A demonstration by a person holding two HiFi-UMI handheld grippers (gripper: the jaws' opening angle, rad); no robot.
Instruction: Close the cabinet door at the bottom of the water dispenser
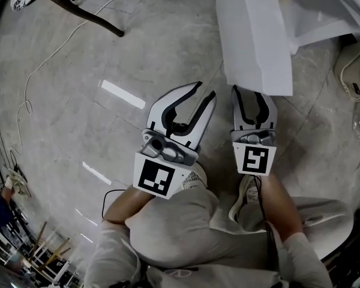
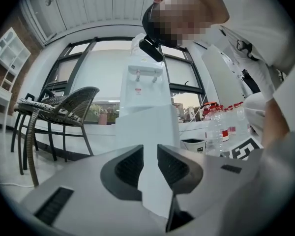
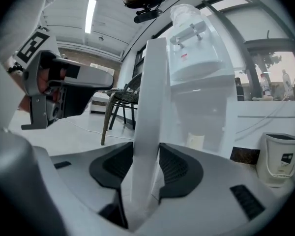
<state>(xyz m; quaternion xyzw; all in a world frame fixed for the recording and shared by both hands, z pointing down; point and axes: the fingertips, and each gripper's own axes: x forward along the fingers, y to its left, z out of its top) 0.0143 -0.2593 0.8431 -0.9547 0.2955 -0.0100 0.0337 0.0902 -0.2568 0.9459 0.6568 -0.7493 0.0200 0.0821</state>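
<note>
The cabinet door (image 1: 255, 35) stands swung open from the foot of the water dispenser (image 3: 196, 48). In the head view it reaches from 12 o'clock down toward the person's knees, with its free edge nearest them. The right claw (image 1: 254, 95) is pinching that edge, and the white panel fills the gap between both pads. Inside the open compartment, at 3 o'clock of the door in the right gripper view, sits what may be a pale cup (image 3: 195, 140); the view is too hazy to be sure. The left claw (image 1: 207, 90) is spread and empty, just beside the door at its 9 o'clock and apart from it. Bare floor (image 1: 138, 53) lies open toward 10 o'clock, crossed by a thin cable (image 1: 42, 65), with a chair (image 2: 64, 107) beyond. A white bin (image 3: 280, 156) stands at the dispenser's 4 o'clock, and bottles (image 2: 221, 127) cluster at 3 o'clock in the left gripper view.
</note>
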